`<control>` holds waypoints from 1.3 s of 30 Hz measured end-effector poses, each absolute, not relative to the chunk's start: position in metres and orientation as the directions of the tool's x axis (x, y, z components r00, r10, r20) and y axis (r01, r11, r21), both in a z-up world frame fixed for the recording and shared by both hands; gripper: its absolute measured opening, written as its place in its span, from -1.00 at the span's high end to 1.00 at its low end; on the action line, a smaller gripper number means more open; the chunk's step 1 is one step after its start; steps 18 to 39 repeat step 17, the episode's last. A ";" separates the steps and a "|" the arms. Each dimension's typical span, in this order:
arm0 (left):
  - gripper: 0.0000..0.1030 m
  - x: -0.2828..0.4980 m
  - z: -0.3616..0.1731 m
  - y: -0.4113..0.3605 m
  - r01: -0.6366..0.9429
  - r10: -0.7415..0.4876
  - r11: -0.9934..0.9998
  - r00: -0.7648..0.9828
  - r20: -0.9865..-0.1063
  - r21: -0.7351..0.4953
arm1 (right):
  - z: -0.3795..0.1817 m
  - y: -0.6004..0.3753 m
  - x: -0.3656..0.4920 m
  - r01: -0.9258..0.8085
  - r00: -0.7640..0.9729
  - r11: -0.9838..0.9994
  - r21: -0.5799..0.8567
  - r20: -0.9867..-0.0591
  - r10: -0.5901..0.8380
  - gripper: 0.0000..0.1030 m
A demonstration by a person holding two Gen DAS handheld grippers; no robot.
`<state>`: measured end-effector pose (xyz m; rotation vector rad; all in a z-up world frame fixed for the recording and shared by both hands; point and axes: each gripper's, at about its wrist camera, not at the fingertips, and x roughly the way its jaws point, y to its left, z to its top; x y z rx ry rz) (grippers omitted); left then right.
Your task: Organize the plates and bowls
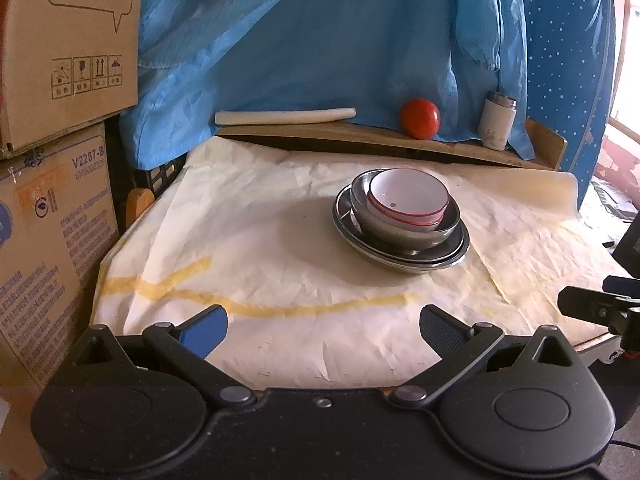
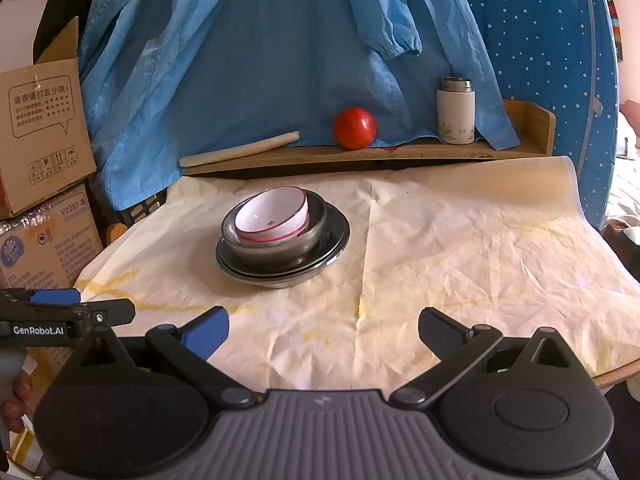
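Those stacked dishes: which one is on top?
The white bowl with the red rim; it sits tilted inside the metal bowl, which rests on metal plates.

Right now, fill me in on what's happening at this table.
A person is tidying dishes with a handheld gripper in each hand. The left gripper and right gripper are both open, empty and held back near the table's front edge. In the middle of the paper-covered table sits one nested stack: white red-rimmed bowls tilted inside a steel bowl, which rests on steel plates. On the wooden shelf behind are a tomato, a white flask and a rolling pin, untouched.
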<state>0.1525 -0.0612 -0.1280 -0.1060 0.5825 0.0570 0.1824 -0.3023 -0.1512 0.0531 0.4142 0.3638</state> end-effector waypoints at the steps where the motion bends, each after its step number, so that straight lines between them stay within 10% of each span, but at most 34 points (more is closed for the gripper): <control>1: -0.98 0.153 -0.128 -0.061 -0.088 0.031 0.993 0.834 -0.551 -0.078 | -0.151 -0.302 0.182 -0.334 0.852 0.935 0.123 -0.384 0.355 -1.00; 39: -0.98 0.159 -0.128 -0.063 -0.104 0.048 0.992 0.835 -0.548 -0.072 | -0.148 -0.301 0.195 -0.348 0.843 0.932 0.105 -0.401 0.360 -1.00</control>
